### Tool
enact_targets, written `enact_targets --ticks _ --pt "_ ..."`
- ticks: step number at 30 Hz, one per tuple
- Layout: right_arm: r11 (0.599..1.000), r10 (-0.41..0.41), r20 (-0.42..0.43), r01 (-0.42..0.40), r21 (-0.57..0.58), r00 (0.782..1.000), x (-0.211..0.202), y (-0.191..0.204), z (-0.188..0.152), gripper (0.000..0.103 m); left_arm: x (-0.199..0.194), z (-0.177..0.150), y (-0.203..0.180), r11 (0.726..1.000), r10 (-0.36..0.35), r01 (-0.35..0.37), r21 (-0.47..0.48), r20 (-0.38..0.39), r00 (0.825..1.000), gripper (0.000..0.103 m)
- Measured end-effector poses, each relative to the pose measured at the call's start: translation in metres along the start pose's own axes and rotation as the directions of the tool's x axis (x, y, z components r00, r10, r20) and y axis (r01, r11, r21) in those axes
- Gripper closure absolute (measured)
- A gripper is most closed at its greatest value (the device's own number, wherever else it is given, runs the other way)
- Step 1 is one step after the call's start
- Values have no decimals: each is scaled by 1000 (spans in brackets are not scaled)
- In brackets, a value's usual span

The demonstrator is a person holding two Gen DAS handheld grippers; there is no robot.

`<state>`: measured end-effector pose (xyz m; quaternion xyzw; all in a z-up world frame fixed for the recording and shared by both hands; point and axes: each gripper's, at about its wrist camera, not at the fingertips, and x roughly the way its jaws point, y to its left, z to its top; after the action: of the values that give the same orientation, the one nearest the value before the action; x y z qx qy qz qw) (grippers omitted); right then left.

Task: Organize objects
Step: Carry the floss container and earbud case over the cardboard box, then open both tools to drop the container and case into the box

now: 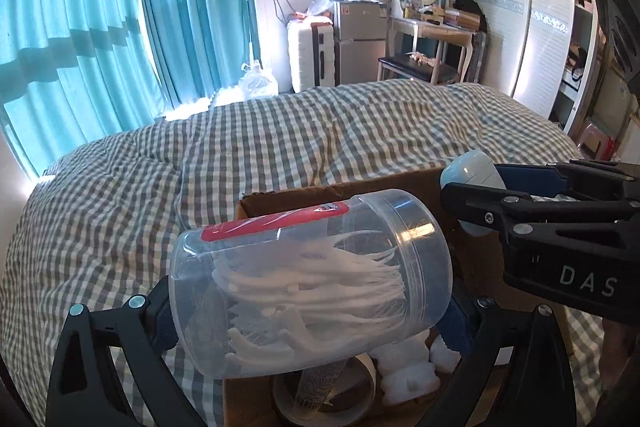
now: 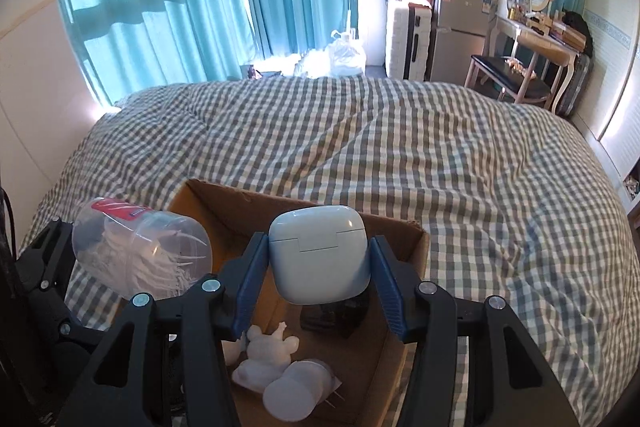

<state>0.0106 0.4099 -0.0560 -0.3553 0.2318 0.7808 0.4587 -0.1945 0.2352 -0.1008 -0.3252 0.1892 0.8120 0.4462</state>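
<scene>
My left gripper (image 1: 316,307) is shut on a clear plastic jar (image 1: 312,283) of white floss picks with a red label, which lies on its side above the near left corner of an open cardboard box (image 1: 304,199). Between the blue pads of my right gripper (image 2: 320,283) sits a pale blue earbud case (image 2: 318,251), gripped and hanging over the middle of the box (image 2: 208,203). The jar (image 2: 140,255) shows at the left of the right wrist view. The case (image 1: 472,167) enters the left wrist view from the right.
Inside the box lie a white figurine (image 2: 268,351), a white-capped tube (image 2: 292,395), a dark object (image 2: 336,315) and a roll of tape (image 1: 288,399). The box rests on a bed with a checked cover (image 2: 400,155). Teal curtains, a suitcase, a fridge and a dressing table stand beyond.
</scene>
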Motion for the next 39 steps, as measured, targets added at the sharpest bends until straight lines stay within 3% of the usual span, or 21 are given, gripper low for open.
enact_targets --ticks 13,15,19,26,30,39 --pt "1000 -3 -18 4 7 1000 9 1 -6 50 17 -11 -8 999 -6 7 31 -33 999 2" --pt "1000 -10 -3 10 13 1000 3 1 -5 37 13 -10 -6 1000 -1 1 14 -16 1000 1" --pt "999 -17 29 16 38 999 -15 -3 -1 33 -7 -5 -3 1000 -6 6 10 20 1000 1" --pt "998 -36 117 29 62 992 -71 -4 5 23 -52 12 1 1000 17 -17 3 67 998 1" --pt "997 -44 168 34 63 985 -113 2 7 23 -94 22 2 1000 7 -10 21 119 993 1" --pt "995 -93 316 81 53 944 -230 25 -2 17 -200 32 6 999 31 -27 -21 245 969 0"
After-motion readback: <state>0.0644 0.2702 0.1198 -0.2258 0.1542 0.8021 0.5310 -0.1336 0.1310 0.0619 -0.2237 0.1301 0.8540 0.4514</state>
